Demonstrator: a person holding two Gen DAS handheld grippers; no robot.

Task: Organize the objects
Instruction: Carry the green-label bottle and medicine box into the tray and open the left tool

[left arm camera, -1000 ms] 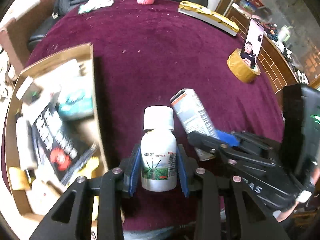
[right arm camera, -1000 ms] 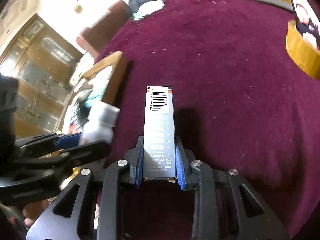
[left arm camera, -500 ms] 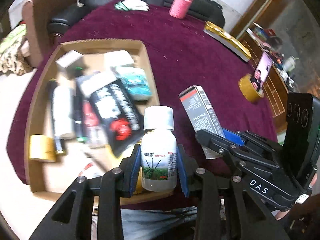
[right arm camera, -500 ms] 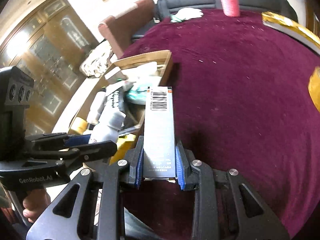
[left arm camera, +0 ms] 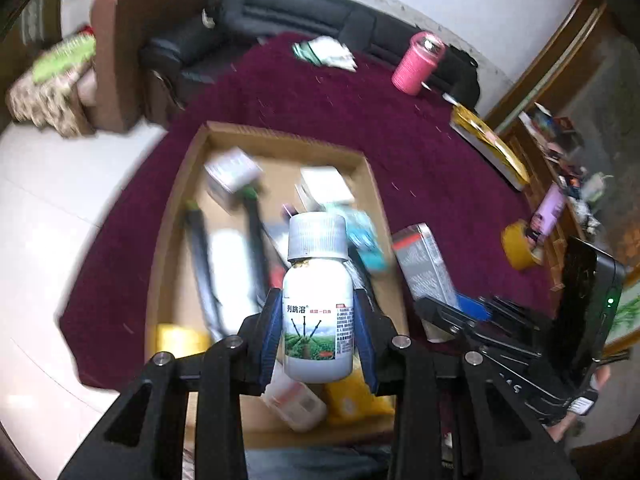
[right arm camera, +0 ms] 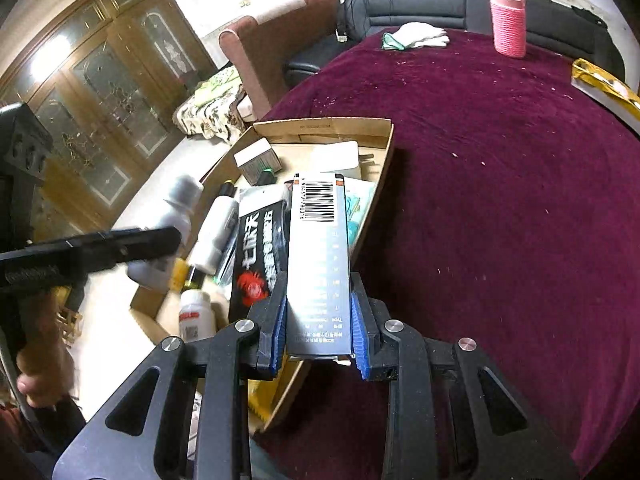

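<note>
The left tongs pinch a small white plastic bottle between blue ribbed pads; it is round, smooth and upright, with a ridged white screw cap and a label showing a green field under dark lettering, and it hangs over the near end of the cardboard tray. The right tongs pinch a tall, slim, grey-blue carton with flat glossy faces, a barcode on a white panel at its far end and orange corners; it sits over the tray's right wall. The tray is shallow, brown and rectangular, and crowded: a glossy black packet with white characters and a red mark, a white tube, a teal packet and small white boxes. It rests on the desk, covered in fuzzy maroon cloth. Far off stand a pink knitted cylinder and folded white cloth.
</note>
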